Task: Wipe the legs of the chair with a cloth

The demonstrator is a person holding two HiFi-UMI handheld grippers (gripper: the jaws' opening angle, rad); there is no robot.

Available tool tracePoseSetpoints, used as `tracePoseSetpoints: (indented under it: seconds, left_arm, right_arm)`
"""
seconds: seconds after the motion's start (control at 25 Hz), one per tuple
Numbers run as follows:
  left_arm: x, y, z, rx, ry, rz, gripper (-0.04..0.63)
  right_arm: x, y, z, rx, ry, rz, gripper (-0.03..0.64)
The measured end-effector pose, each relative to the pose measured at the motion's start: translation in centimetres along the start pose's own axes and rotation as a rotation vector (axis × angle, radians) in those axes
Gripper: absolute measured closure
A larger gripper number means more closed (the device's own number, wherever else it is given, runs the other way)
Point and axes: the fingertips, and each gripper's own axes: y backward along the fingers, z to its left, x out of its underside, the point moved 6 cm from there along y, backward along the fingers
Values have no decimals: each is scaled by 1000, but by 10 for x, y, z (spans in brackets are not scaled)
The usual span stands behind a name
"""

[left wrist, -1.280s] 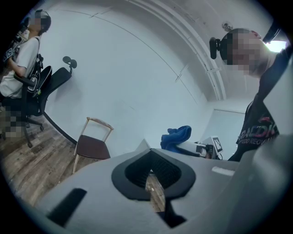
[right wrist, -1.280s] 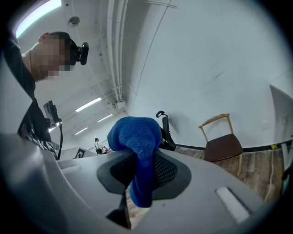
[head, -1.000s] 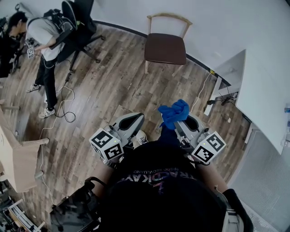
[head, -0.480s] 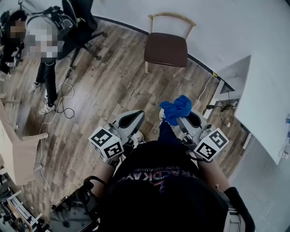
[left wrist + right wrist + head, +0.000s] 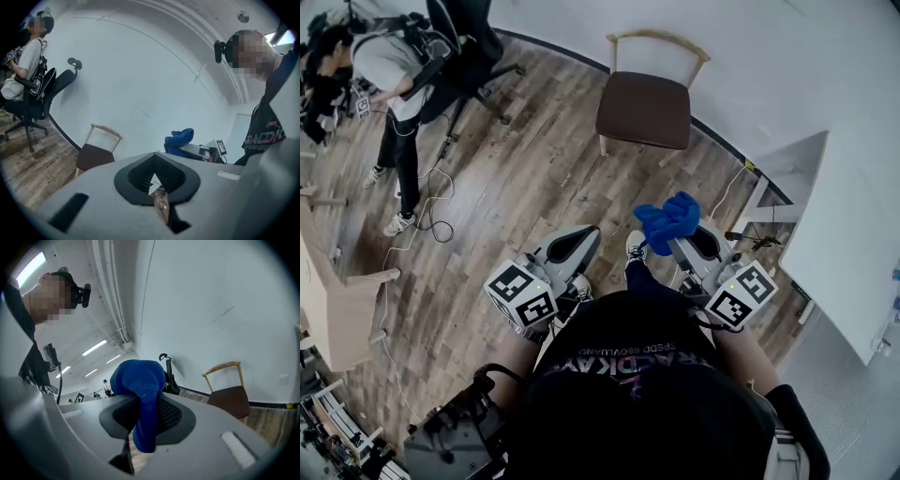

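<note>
- On the wood floor [image 5: 534,178], by the white wall [image 5: 769,56], the chair [image 5: 642,108] stands upright with a brown seat and pale legs, well apart from both claws.
- The left claw [image 5: 586,239] points toward the chair, its jaws closed together with nothing between them.
- The right claw [image 5: 675,242], just beside it, is clamped on the cloth [image 5: 668,220].
- The cloth is blue and bunches above the jaws, one end hanging down between them.
</note>
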Motion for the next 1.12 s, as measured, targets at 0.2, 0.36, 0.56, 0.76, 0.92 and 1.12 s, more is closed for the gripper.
tracePoseSetpoints:
  seconds: [0.2, 0.36, 0.56, 0.76, 0.92, 1.12]
  left_arm:
    - [-10, -32, 7, -25, -8, -17, 591]
    - [-21, -43, 8, -57, -8, -36, 591]
    - [-29, -57, 12, -110, -4, -57, 591]
    - [-32, -69, 19, -172, 5, -72, 591]
    - [-33, -72, 24, -214, 17, -60, 591]
    - [-30, -81, 24, -219, 17, -41, 591]
  right_arm:
    - [-19, -9, -33, -29, -3, 10, 531]
    - [-33, -16, -47, -58, 1, 19, 531]
    - [-50, -27, -70, -97, -3, 34, 531]
    - [-60, -37, -98, -126, -14, 50, 531]
    - [-63, -44, -111, -143, -24, 55, 531]
    - [-62, -45, -124, -144, -36, 38, 531]
